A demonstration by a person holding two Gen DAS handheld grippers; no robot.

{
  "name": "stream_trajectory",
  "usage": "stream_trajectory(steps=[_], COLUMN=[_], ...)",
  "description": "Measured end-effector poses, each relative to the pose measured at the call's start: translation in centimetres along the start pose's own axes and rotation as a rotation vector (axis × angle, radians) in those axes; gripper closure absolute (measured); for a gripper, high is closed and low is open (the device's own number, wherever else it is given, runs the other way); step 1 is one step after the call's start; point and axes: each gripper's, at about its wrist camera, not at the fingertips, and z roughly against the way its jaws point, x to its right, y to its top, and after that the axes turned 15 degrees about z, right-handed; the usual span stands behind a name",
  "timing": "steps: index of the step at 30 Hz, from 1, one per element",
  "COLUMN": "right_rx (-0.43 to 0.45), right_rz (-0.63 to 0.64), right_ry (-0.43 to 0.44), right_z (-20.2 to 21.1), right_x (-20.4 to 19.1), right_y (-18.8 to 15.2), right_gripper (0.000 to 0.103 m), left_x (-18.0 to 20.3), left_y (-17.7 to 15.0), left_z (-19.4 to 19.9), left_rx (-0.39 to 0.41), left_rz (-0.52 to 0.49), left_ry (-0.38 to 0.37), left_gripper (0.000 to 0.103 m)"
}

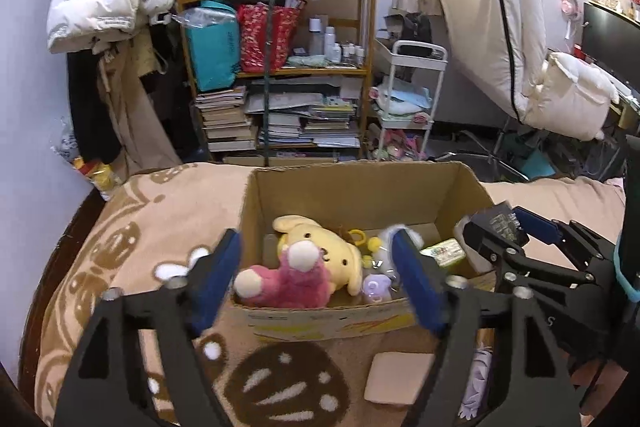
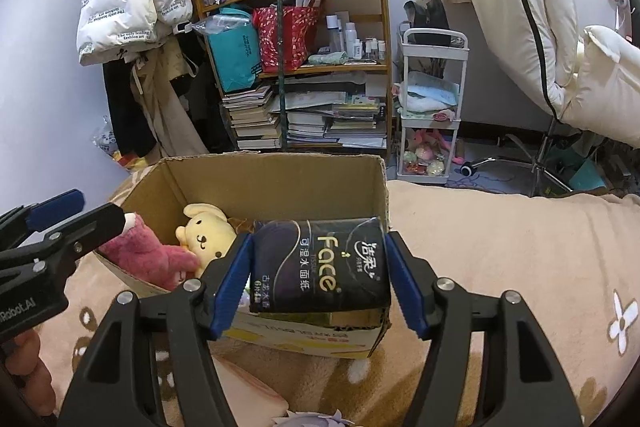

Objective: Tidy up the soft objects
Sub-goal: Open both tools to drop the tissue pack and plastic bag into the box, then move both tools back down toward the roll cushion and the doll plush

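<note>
An open cardboard box [image 1: 360, 173] [image 2: 272, 163] stands on the patterned blanket. Inside it lie a yellow dog plush [image 1: 320, 243] [image 2: 208, 235], a pink plush [image 1: 288, 281] [image 2: 148, 251] on top of it and a small purple charm [image 1: 376, 285]. My left gripper [image 1: 316, 239] [image 2: 98, 207] hangs open over the box's near left part; the pink plush lies between its blue pads, untouched. My right gripper [image 2: 319, 243] [image 1: 496, 221] is shut on a black tissue pack [image 2: 320, 267] over the box's right near corner, pads against both sides.
A green packet [image 1: 444, 251] sits in the box's right side. A pale pink pad [image 1: 400, 375] and a lilac soft item [image 1: 476, 379] lie on the blanket [image 2: 500, 247] in front. Behind stand a crowded bookshelf [image 1: 280, 67], a white cart [image 2: 432, 115] and a chair [image 2: 540, 155].
</note>
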Motion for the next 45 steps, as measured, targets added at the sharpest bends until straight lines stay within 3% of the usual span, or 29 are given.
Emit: stream_trajectory(steps=[2,10,13,20,31,40,45], right_rx=[0.008,0.03,0.026,0.01,-0.101,-0.2,-0.226], right_rz=[-0.003,0.021,0.006,-0.03,-0.087,-0.075,-0.072], right_ry=[0.011,-0.002,-0.014,-0.039,-0.006,0.015,0.02], right_z=[0.2,1.7,2.7,5.6,7.5,7.2,7.1], right_x=[0.0,-0.2,0.2,1.2,1.1,-0.4,-0.7], right_y=[0.1,0.5,0.3,-1.4,-5.8,-8.6,-9.3], right_gripper=[0.019,0.009,0.0,0.0,0.0,0.0,0.0], left_x=[-0.1,-0.2,-0.3,-0.6,-0.8,0.3,-0.3], left_y=[0.0,0.2,0.3,-0.2,-2.3,-3.9,-5.0], left_z=[0.4,2.4,3.5,4.5,5.3,6.2,5.7], left_rx=[0.015,0.043,0.06,0.022,-0.128,-0.151,-0.204], left_rz=[-0.003,-0.003,-0.016,-0.012,-0.014,-0.093,-0.078], left_ry=[0.003,0.002,0.011,0.01,-0.037,0.012,0.026], left_gripper=[0.011,0.002,0.001,0.001,0.001,0.001,0.001])
